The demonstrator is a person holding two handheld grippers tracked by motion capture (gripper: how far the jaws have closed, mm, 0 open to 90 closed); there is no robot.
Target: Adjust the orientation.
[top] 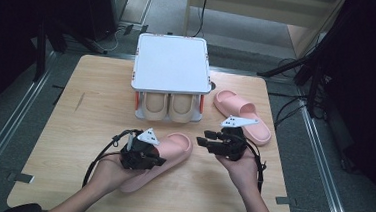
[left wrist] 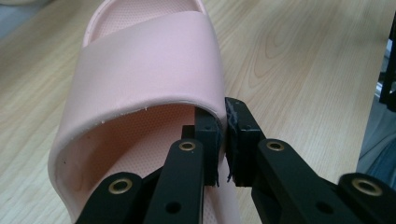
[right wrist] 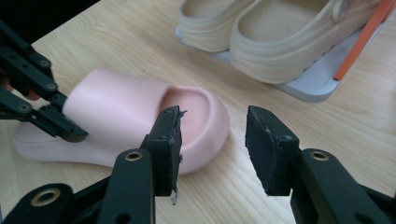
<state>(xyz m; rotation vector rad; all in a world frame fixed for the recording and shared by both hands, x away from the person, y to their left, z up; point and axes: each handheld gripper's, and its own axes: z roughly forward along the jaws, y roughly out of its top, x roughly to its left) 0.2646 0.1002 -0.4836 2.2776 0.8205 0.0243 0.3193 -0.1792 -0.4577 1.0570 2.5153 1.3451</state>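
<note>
High view: a pink slipper (top: 165, 157) lies low in the middle of the bench (top: 74, 128). Left gripper view: fingers (left wrist: 210, 140) pinch its strap. Right gripper view: fingers (right wrist: 170, 140) wait apart, holding nothing. Next, I think, carry it to the shoe rack (top: 171, 65).

Your left gripper (left wrist: 223, 140) has its jaws clamped on the edge of the pink slipper's (left wrist: 144, 70) strap, one pad inside the opening, one outside. The slipper lies along the wooden table (left wrist: 299, 51), its sole textured inside.
</note>
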